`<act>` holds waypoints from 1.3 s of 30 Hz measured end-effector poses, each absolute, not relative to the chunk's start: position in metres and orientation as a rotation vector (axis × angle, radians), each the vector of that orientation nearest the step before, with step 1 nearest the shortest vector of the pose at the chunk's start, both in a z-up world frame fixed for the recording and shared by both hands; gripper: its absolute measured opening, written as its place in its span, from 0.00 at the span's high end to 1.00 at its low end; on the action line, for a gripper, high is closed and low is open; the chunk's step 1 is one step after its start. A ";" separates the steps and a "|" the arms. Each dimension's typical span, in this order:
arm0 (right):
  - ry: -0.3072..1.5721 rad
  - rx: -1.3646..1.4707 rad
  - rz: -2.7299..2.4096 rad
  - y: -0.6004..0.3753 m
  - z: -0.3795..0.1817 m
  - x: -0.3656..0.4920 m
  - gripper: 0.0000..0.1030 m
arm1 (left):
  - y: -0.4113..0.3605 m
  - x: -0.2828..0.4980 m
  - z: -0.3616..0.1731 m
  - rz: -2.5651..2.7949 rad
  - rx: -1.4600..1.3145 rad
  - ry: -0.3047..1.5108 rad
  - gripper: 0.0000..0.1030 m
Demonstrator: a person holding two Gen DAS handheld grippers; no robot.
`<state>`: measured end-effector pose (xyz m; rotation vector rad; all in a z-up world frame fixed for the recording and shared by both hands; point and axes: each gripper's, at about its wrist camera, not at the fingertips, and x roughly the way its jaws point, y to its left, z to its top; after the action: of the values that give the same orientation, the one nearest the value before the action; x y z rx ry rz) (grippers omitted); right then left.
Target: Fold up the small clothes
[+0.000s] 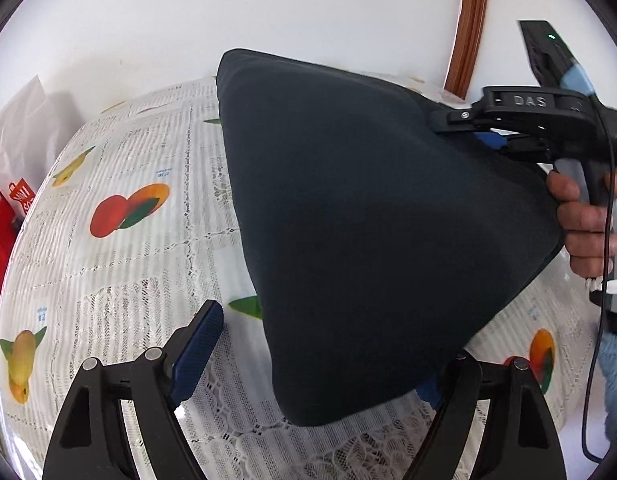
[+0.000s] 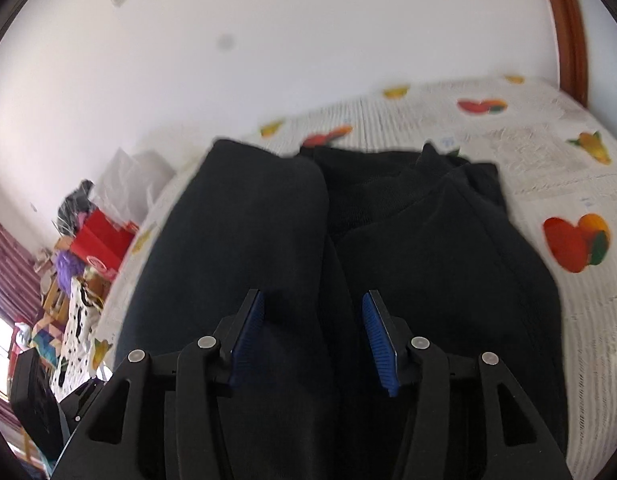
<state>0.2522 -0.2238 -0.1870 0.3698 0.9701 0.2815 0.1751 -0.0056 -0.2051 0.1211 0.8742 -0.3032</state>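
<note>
A dark navy garment lies on the fruit-print tablecloth; one side of it is raised like a tent. My left gripper stands wide open at the garment's near corner. Its left pad is bare, and its right finger is partly hidden behind the cloth. My right gripper, held by a hand, sits at the garment's far right edge. In the right wrist view the garment shows a folded-over panel and a neckline. The right gripper is open above it, its blue pads apart and not pressing the cloth.
A white wall and a brown wooden frame stand behind the table. Red boxes and white bags sit off the table's left edge. The right wrist view shows more clutter there. A cable hangs from the right gripper.
</note>
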 end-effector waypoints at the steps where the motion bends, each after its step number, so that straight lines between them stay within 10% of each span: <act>1: 1.014 0.371 0.284 -0.220 -0.193 0.259 0.51 | -0.005 0.176 -0.206 -0.301 0.113 0.875 0.15; 5: 1.065 0.366 0.313 -0.211 -0.206 0.274 0.58 | -0.004 0.180 -0.207 -0.285 0.116 0.880 0.08; 6: 1.055 0.378 0.348 -0.210 -0.205 0.275 0.84 | -0.004 0.182 -0.208 -0.283 0.114 0.881 0.08; 7: 1.049 0.386 0.374 -0.210 -0.203 0.274 0.89 | -0.004 0.182 -0.208 -0.281 0.113 0.881 0.07; 10: 0.920 0.317 0.366 -0.212 -0.176 0.259 0.91 | -0.005 0.182 -0.208 -0.263 0.111 0.880 0.07; 17: 0.632 0.252 0.245 -0.274 -0.105 0.195 0.91 | -0.003 0.186 -0.208 -0.243 0.107 0.878 0.06; 26: 0.832 0.278 0.170 -0.305 -0.187 0.188 0.89 | -0.010 0.190 -0.209 -0.240 0.119 0.877 0.06; 34: 0.875 0.240 0.158 -0.307 -0.165 0.197 0.59 | -0.027 0.177 -0.200 -0.345 0.122 0.849 0.09; 39: 0.932 0.246 0.201 -0.308 -0.161 0.236 0.58 | -0.043 0.186 -0.204 -0.339 0.139 0.878 0.09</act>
<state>0.2365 -0.3083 -0.1614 0.2456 0.9322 0.2010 0.1860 -0.0426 -0.2037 0.1386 0.8780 -0.3388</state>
